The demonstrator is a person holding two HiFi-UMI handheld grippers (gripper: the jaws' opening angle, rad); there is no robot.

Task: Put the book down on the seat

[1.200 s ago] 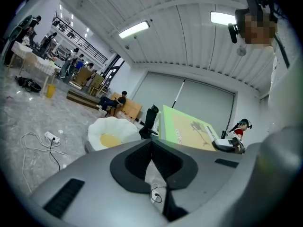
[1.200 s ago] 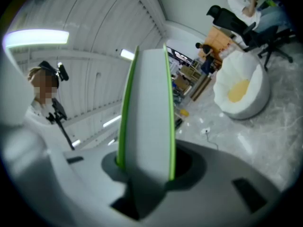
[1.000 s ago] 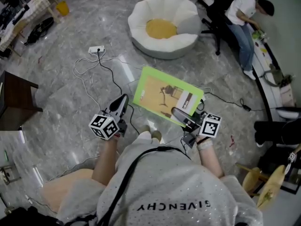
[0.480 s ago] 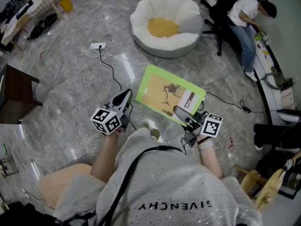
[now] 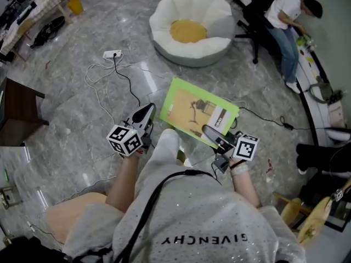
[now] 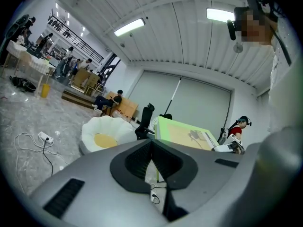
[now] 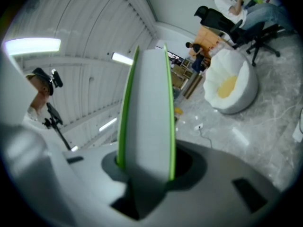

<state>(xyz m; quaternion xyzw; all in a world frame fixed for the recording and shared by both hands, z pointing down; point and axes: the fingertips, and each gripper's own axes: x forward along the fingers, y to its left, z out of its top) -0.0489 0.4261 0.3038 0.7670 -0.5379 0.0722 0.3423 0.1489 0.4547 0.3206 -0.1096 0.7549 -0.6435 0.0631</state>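
A thin book (image 5: 200, 114) with a green border and tan cover is held out flat above the floor. My right gripper (image 5: 211, 135) is shut on its near right edge. In the right gripper view the book's white page edge (image 7: 147, 112) fills the gap between the jaws of the right gripper (image 7: 147, 169). My left gripper (image 5: 143, 114) floats left of the book, not touching it; its jaws meet at the tips and hold nothing. The seat (image 5: 189, 29) is a white flower-shaped cushion with a yellow centre, on the floor well beyond the book. It also shows as the seat (image 6: 106, 134) beside the book (image 6: 184, 134).
A white power strip (image 5: 113, 55) with looping cables lies on the marble floor to the left. A dark wooden table (image 5: 19, 114) stands at the far left. A black office chair (image 5: 255, 15) and a seated person (image 5: 285, 21) are right of the seat. My own leg (image 5: 167, 141) is between the grippers.
Both grippers have edged slightly toward the seat, the book going with the right one. The person's leg has swung forward between the grippers.
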